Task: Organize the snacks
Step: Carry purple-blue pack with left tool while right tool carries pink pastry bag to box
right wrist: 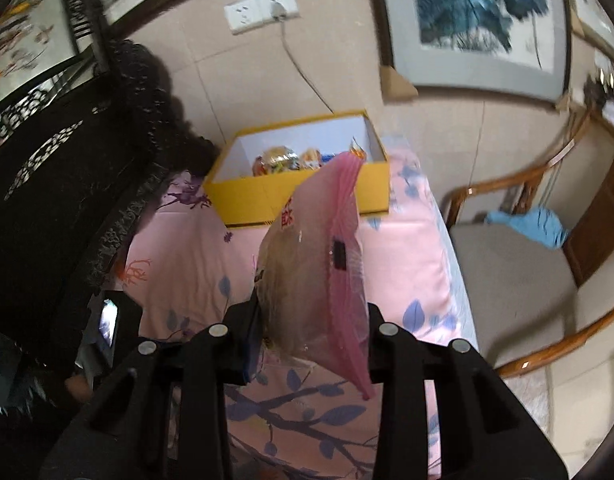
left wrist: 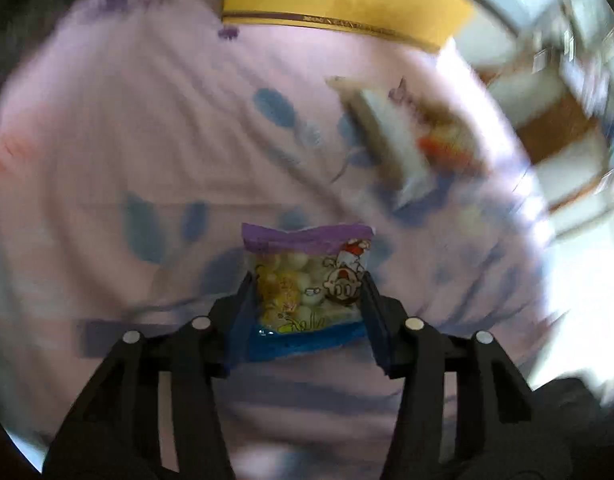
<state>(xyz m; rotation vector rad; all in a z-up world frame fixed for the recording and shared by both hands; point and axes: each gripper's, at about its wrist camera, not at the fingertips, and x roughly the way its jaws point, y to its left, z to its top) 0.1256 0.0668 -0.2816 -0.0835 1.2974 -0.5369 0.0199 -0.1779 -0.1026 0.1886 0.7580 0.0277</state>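
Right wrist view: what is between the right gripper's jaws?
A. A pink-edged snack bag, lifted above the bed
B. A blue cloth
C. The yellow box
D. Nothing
A: the right gripper has its jaws closed on the pink-edged snack bag, which hangs clear of the pink bedsheet, in front of the yellow box.

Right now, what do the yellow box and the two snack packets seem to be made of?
Yellow box: likely cardboard, matte, with thin straight walls and a white inside. Pink-edged packet: thin plastic film, see-through and glossy, with a ribbed sealed edge. Small purple-topped packet: printed plastic film with a clear window that shows round pale snacks.
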